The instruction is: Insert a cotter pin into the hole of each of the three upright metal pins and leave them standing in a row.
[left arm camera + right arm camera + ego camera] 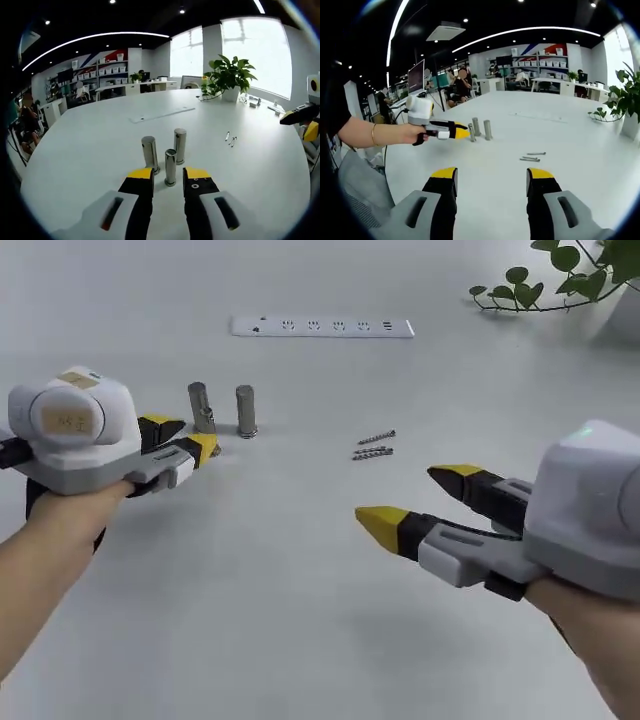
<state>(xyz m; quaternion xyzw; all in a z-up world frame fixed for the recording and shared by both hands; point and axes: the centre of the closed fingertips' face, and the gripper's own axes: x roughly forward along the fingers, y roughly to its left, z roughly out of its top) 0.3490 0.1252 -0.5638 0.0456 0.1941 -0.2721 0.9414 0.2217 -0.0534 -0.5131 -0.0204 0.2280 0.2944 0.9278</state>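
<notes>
Left gripper (168, 173) jaws are loosely straddling the nearest metal pin (170, 160), probably slick and tippy: grip mid-shaft. Right gripper (418, 495) is gaping wide.

White table (300, 570), wall shelves (107, 70), bright windows (257, 55)

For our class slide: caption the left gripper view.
Open left gripper lined up on the nearest upright metal pin, two others standing behind.
</notes>
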